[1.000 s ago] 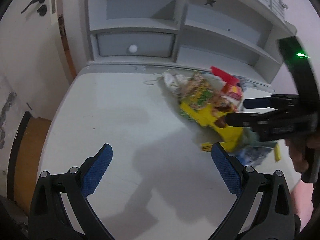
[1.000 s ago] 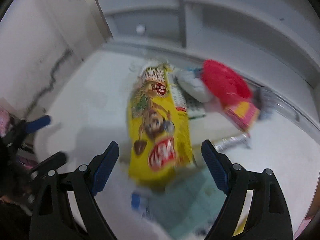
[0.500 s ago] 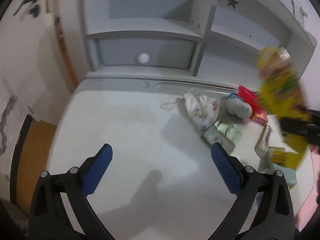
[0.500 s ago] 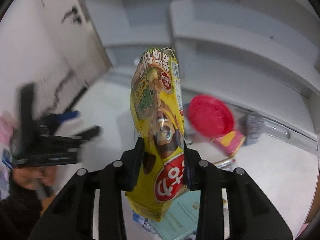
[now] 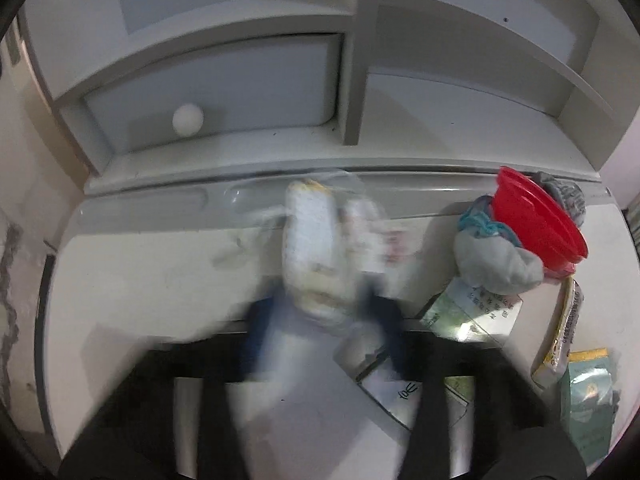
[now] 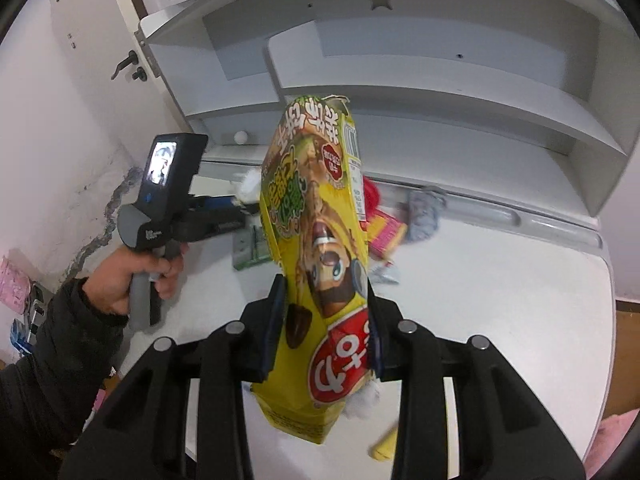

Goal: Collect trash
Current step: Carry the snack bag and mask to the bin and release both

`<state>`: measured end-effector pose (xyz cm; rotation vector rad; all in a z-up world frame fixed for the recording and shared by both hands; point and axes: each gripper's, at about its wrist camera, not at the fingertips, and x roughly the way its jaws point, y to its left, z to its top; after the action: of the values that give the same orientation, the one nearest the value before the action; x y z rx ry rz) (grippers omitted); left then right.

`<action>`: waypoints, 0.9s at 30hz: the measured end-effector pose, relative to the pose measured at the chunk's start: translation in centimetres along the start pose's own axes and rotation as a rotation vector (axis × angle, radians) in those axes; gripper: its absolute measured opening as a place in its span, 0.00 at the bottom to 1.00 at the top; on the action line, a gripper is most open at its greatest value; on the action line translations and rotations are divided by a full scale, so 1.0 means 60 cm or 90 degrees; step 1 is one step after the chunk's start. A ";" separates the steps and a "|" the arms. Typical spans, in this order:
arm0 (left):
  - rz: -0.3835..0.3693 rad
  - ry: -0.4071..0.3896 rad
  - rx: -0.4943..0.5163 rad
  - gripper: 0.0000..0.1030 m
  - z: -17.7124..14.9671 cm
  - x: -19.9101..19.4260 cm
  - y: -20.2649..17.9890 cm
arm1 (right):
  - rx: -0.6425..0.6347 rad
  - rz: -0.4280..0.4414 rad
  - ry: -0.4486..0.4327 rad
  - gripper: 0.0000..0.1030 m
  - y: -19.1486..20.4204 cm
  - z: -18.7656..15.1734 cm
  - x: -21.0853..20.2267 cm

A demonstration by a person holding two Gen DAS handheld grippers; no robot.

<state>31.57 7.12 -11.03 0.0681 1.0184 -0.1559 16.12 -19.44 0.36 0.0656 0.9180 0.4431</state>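
— Gripping what, nearest the lens?
— Right gripper (image 6: 326, 328) clamps the yellow snack bag (image 6: 316, 248), long axis upright above the desk (image 6: 500, 280).
— And farther out?
— Left gripper (image 5: 320, 312), blurred, pinches a white wrapper (image 5: 316, 248); remaining litter lies rightward.

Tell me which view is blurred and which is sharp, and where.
Left wrist view: heavy motion blur over the left gripper and the white bag between its fingers; the red bowl stays crisp. Right wrist view: sharp on the yellow snack bag.
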 end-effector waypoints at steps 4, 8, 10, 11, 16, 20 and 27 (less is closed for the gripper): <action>0.017 -0.049 -0.007 0.21 0.007 -0.052 -0.001 | 0.029 -0.015 -0.033 0.34 -0.039 -0.020 -0.048; 0.043 -0.117 0.016 0.21 0.002 -0.136 -0.032 | 0.079 -0.047 -0.079 0.34 -0.101 -0.064 -0.121; 0.016 -0.154 0.050 0.21 -0.017 -0.195 -0.086 | 0.113 -0.073 -0.102 0.34 -0.139 -0.103 -0.166; 0.002 -0.165 0.065 0.21 -0.022 -0.213 -0.107 | 0.129 -0.087 -0.111 0.34 -0.157 -0.124 -0.187; -0.145 -0.205 0.220 0.21 -0.110 -0.314 -0.335 | 0.216 -0.189 -0.134 0.34 -0.245 -0.276 -0.301; -0.274 -0.195 0.341 0.21 -0.202 -0.352 -0.514 | 0.297 -0.269 -0.131 0.34 -0.308 -0.420 -0.383; -0.427 -0.140 0.495 0.21 -0.364 -0.349 -0.765 | 0.427 -0.386 -0.121 0.34 -0.375 -0.665 -0.498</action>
<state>-5.01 -33.28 -3.92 0.4060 0.6783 -1.1446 -22.97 -56.99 -6.98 0.4212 0.8171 -0.4391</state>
